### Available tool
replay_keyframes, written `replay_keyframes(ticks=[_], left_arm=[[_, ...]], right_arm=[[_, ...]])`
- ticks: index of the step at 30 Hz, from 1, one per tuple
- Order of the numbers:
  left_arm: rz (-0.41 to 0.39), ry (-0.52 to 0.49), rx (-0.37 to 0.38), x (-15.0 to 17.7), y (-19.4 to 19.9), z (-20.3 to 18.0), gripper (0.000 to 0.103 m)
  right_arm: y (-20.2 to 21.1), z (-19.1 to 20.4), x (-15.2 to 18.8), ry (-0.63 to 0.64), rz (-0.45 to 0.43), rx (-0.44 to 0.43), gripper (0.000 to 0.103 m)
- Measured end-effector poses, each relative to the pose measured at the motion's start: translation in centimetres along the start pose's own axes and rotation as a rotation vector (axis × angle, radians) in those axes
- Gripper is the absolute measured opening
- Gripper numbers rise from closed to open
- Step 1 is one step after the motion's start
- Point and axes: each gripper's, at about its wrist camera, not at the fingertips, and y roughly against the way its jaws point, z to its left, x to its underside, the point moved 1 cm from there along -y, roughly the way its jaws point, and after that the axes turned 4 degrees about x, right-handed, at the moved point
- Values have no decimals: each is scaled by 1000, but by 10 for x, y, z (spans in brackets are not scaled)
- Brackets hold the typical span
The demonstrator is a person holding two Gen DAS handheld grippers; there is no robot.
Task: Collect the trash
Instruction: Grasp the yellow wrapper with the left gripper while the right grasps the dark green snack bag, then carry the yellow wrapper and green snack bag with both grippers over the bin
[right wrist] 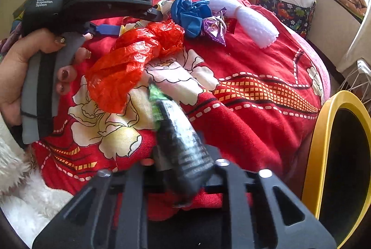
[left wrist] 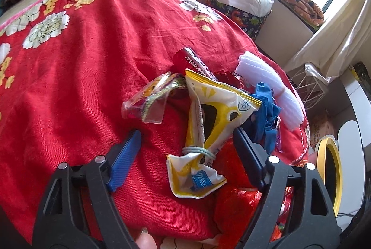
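My left hand-held gripper (left wrist: 187,147): jaws spread wide, straddling yellow-white wrapper (left wrist: 208,110) without touching, wrapper cinched by hair tie (left wrist: 197,151). My right hand-held gripper (right wrist: 183,170): clamped on dark blurred packet (right wrist: 183,144), green end forward. Beyond wrapper on red bedspread (left wrist: 81,75): clear candy wrapper (left wrist: 148,98), dark red tube (left wrist: 194,61), blue bag (left wrist: 264,105), white foam (left wrist: 273,86). Orange plastic bag (right wrist: 134,56) near wrapper. Yellow-rimmed bin (right wrist: 324,156) off bed edge.
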Motion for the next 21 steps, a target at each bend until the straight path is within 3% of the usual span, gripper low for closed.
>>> replay_keyframes(ticks=[2, 6, 7, 14, 21], left_arm=[[4, 10, 14, -2, -1, 1, 64], [21, 26, 75, -2, -2, 0, 37], [28, 36, 91, -1, -2, 0, 35], [23, 90, 155, 5, 6, 4, 32], [-18, 82, 203, 5, 30, -1, 32]], right_arm=[[1, -1, 0, -21, 0, -14, 12], [6, -6, -2, -66, -23, -49, 10], [8, -8, -2, -74, -28, -57, 10], [26, -14, -5, -116, -76, -98, 10], [42, -17, -8, -150, -114, -117, 10]])
